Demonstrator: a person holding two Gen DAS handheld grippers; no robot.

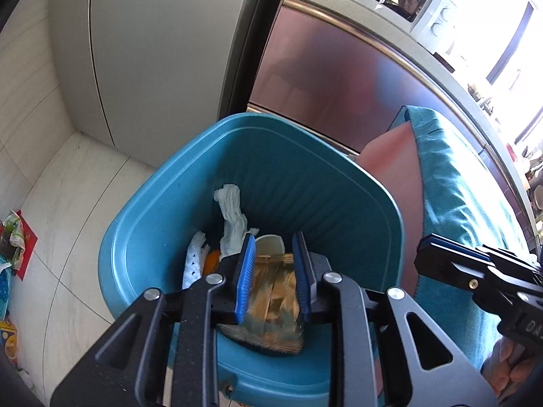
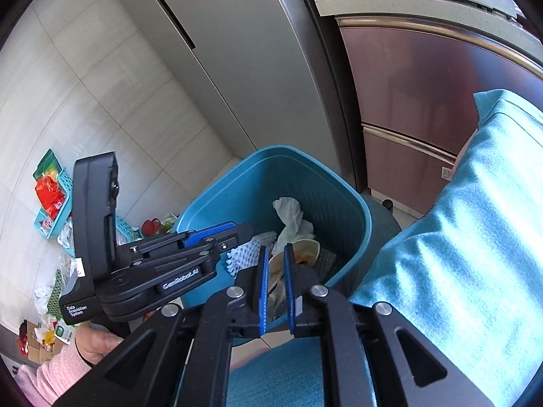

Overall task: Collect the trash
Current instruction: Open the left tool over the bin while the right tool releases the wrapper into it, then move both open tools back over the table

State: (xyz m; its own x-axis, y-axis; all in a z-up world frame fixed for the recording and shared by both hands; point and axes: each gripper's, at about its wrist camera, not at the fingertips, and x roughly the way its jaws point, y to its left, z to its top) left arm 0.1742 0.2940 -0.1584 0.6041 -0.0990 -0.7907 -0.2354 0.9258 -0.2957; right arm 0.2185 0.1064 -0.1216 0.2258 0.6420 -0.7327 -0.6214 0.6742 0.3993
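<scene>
The blue bin (image 1: 142, 237) stands on the tiled floor (image 1: 68, 176), its far rim close to the grey fridge door (image 1: 163, 68) and the reddish cabinet front (image 1: 322, 78). Open floor lies only on its left side. On its right a teal cloth (image 1: 458, 186) over a pink cushion (image 1: 390, 166) comes almost up to the rim.

The left gripper (image 1: 273, 278) hangs over the bin mouth, pointing down into it, its blue pads a narrow gap apart. A gold-brown wrapper (image 1: 271, 305) shows between them; whether the pads press on it cannot be told (its lower edge hangs loose below them). The right gripper (image 2: 274, 285) is over the near rim, jaws slightly parted, with nothing clearly pinched between the pads.

Inside the bin lie a crumpled white tissue (image 1: 232, 217), a white foam net (image 1: 195, 264), an orange scrap (image 1: 213, 261) and a pale paper cup (image 1: 269, 242). The bin's floor is mostly covered by these and by the grippers.

More litter (image 2: 51, 190) lies on the floor well left of the bin, some in a light-blue basket (image 2: 64, 207), all small and warped at the lens edge. A hand (image 2: 96, 342) in a pink sleeve (image 2: 51, 376) is cut off by the frame.
</scene>
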